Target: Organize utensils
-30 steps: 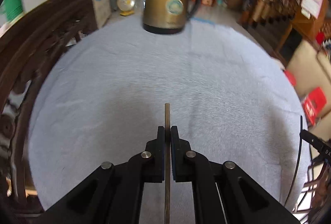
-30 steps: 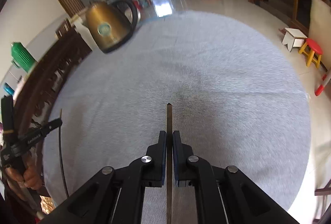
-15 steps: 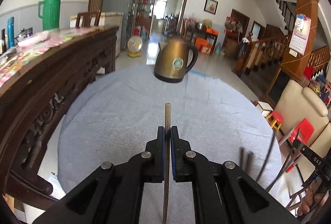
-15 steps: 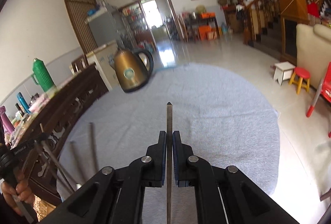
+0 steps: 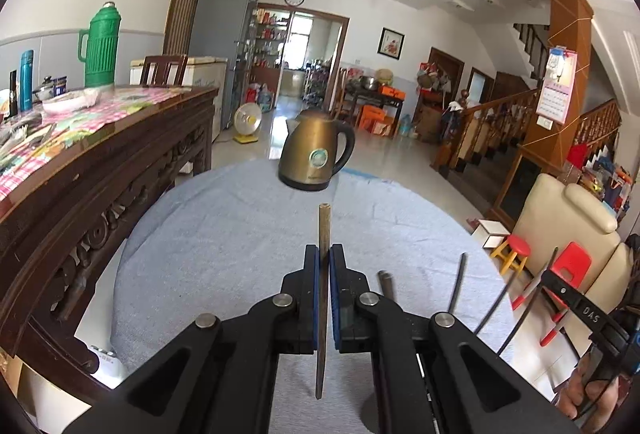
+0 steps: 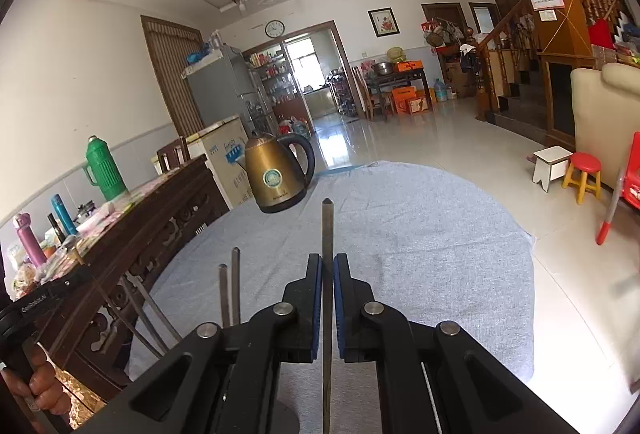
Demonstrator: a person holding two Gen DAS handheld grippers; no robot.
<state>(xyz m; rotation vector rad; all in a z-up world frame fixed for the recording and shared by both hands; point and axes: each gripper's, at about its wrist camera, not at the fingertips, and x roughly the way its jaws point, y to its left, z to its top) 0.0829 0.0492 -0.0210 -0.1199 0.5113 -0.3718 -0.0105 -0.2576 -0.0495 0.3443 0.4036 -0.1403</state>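
Dark carved wood formed the long sideboard [image 5: 100, 169] at far left, its glossy top carrying a ribbed green plastic flask [image 5: 100, 45] and a slim blue bottle [image 5: 26, 79]. Next, a round worktop [image 5: 224, 254] lay under a pale blue-grey, fine-napped cloth. At its far edge stood a bronze-toned metal kettle [image 5: 314, 155], rounded, with a black loop handle and a round label. Left tongs [image 5: 324, 266], black with blue pads, were clamped on a thin brownish chopstick [image 5: 323, 230], straight and blunt-ended, raised above the cloth and pointing toward the kettle. Right tongs [image 6: 328, 274], same make, were clamped on a grey metallic chopstick [image 6: 327, 226], slim with a pointed tip, likewise held over the cloth. Farther right: a cream padded sofa [image 5: 576, 218] and a small round red stool [image 6: 584, 173] on glossy pale floor tiles.
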